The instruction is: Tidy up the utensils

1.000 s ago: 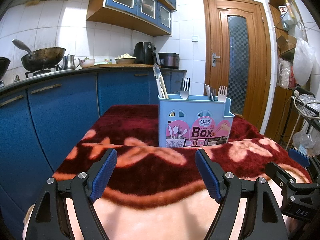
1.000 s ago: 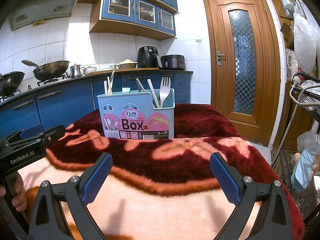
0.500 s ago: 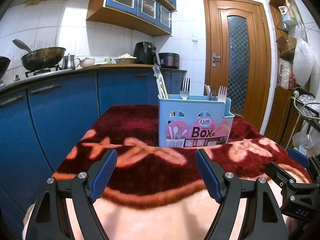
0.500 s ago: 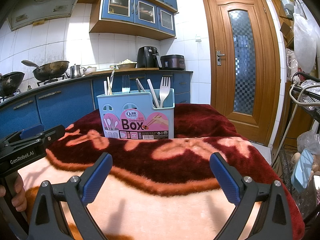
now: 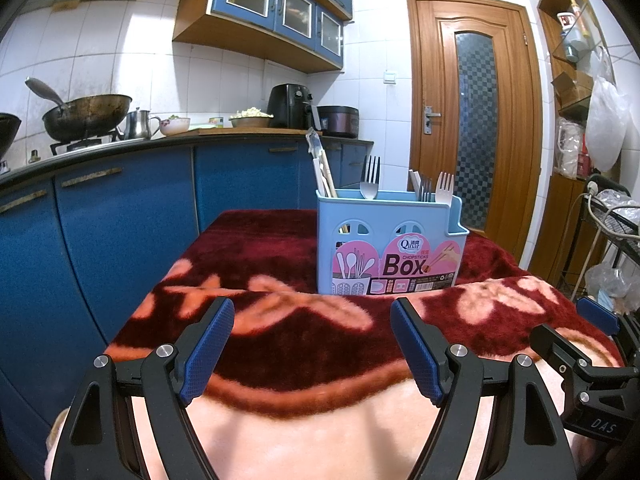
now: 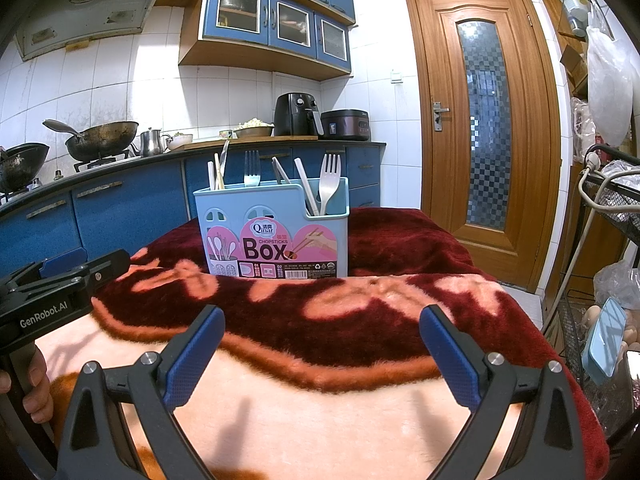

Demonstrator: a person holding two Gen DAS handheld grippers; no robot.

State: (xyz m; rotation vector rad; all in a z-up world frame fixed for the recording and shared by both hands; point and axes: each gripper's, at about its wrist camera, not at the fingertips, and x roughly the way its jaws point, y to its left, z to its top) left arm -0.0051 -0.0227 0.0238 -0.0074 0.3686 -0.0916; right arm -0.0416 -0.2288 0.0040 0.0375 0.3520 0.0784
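Note:
A light blue utensil box (image 5: 390, 242) with a pink "Box" label stands upright on the red and pink blanket (image 5: 280, 320); it also shows in the right wrist view (image 6: 274, 232). Forks (image 5: 370, 178), chopsticks (image 5: 322, 168) and white plastic utensils (image 6: 328, 186) stand inside it. My left gripper (image 5: 312, 344) is open and empty, hovering over the blanket in front of the box. My right gripper (image 6: 320, 352) is open and empty, also in front of the box. Each gripper shows at the edge of the other's view.
Blue kitchen cabinets (image 5: 120, 220) and a counter with a wok (image 5: 86, 116), kettle and air fryer (image 5: 290, 106) run along the left and back. A wooden door (image 5: 476, 120) is behind. A wire rack with bags (image 6: 612, 240) stands at the right.

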